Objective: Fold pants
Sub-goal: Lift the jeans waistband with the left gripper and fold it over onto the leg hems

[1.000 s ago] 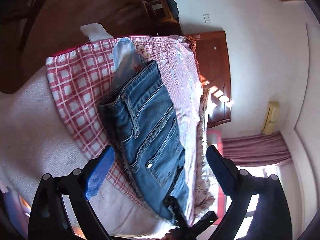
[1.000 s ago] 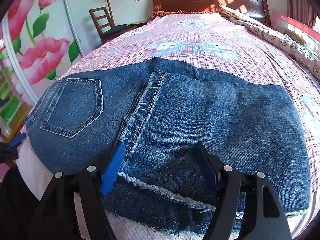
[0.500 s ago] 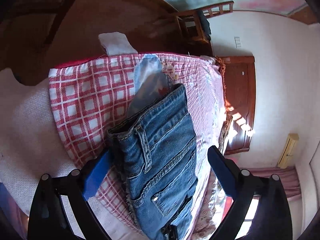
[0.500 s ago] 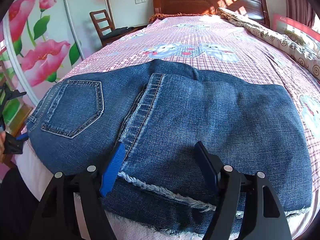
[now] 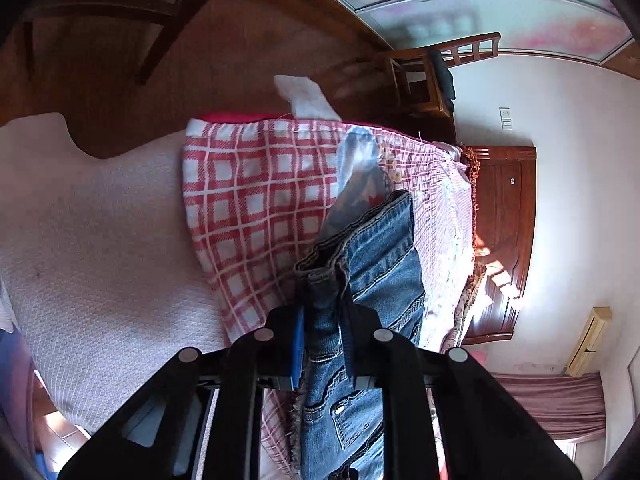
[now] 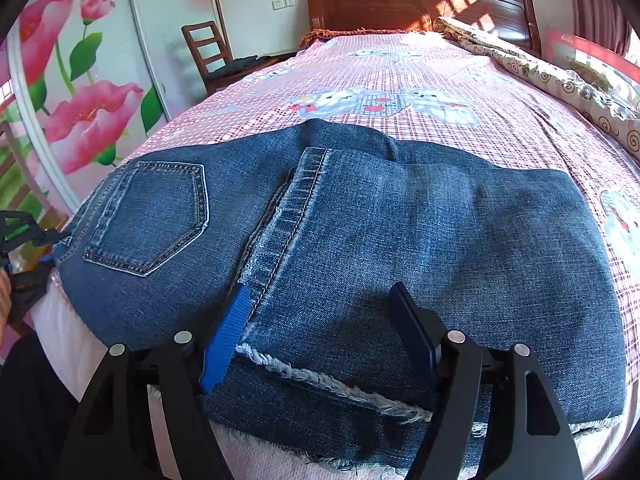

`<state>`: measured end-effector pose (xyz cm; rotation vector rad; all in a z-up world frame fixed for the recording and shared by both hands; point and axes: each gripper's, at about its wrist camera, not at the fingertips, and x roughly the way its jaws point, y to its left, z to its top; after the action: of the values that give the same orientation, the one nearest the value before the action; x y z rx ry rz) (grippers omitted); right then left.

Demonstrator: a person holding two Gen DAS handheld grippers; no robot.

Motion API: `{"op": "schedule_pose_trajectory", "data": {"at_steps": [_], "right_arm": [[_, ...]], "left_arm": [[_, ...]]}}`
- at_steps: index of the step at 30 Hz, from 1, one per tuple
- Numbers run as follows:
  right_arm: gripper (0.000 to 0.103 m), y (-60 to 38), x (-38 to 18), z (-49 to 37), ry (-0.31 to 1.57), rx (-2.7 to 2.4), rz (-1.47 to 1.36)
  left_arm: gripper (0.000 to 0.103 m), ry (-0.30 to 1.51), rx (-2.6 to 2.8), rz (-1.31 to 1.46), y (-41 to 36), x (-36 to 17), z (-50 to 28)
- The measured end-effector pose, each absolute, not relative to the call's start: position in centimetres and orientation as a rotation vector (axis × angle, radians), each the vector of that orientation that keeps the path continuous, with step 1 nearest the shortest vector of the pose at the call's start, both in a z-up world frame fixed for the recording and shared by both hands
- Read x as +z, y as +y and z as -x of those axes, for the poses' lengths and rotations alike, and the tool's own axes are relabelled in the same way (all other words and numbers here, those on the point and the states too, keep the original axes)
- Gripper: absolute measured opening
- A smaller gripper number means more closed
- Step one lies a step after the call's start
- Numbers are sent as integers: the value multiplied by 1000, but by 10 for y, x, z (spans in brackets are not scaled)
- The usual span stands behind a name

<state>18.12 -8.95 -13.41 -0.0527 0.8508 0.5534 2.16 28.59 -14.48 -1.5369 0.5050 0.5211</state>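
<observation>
Blue denim pants [image 6: 400, 240] lie folded on the pink checked bedsheet [image 6: 420, 68], legs doubled over toward the back pocket. My right gripper [image 6: 320, 320] is open just above the frayed hems at the near edge, touching nothing. In the left wrist view my left gripper [image 5: 324, 340] is shut on the waistband end of the pants [image 5: 380, 272]. The left gripper also shows at the far left of the right wrist view [image 6: 24, 240], at the pants' waist edge.
A wooden headboard [image 6: 400, 0] stands at the far end of the bed. A patterned quilt [image 6: 560, 72] lies along the right side. A wooden chair [image 6: 212, 52] stands left of the bed by a flowered wardrobe door [image 6: 80, 80]. A white mattress side [image 5: 100, 240] hangs below the sheet.
My left gripper moved in to the waistband and closed on it; it was open before. My right gripper stayed open and still over the hems.
</observation>
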Motion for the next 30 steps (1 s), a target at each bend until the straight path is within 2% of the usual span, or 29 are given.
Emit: {"op": "schedule_pose_trajectory", "data": {"at_steps": [8, 9, 10, 17, 24, 30], "right_arm": [[71, -93, -132, -184, 862, 566, 17], [74, -97, -129, -187, 876, 582, -11], [80, -104, -125, -190, 895, 613, -74], [80, -203, -116, -192, 854, 644, -653], [80, -293, -124, -176, 771, 529, -876], [81, -341, -157, -157, 727, 398, -1084]], "left_arm": [[12, 472, 483, 1385, 283, -103, -28], [12, 471, 482, 1358, 282, -98, -30], [12, 468, 479, 1323, 280, -92, -32], [12, 425, 366, 1053, 258, -36, -61], [11, 415, 113, 749, 189, 27, -106], [11, 470, -140, 525, 97, 44, -138]]}}
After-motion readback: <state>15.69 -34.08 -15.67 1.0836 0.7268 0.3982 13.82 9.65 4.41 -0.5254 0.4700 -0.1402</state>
